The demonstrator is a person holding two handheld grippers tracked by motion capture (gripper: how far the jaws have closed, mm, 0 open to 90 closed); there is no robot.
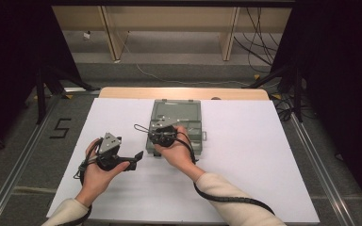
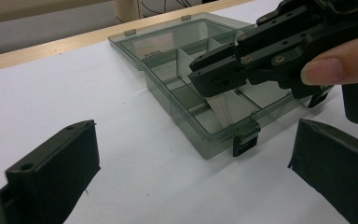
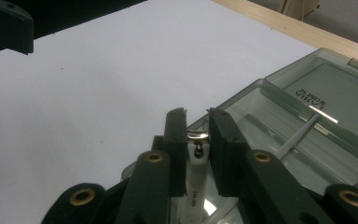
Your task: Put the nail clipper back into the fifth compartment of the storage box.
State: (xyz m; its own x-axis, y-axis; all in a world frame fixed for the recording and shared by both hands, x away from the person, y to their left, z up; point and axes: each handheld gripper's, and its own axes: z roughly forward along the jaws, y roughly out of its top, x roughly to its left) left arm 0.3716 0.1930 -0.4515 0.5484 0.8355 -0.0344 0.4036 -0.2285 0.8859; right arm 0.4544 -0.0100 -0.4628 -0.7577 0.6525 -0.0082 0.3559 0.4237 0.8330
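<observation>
Left tool (image 2: 191, 172), jaws wide, idles beside the open compartment box (image 1: 176, 123); right tool (image 3: 196, 140) pinches a white nail clipper (image 3: 194, 184) over a compartment, probably to stow it.

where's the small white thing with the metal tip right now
It sits clamped between the right tool's jaws, just above the open compartment box's near-left corner, at the table's centre in the high view.
</observation>
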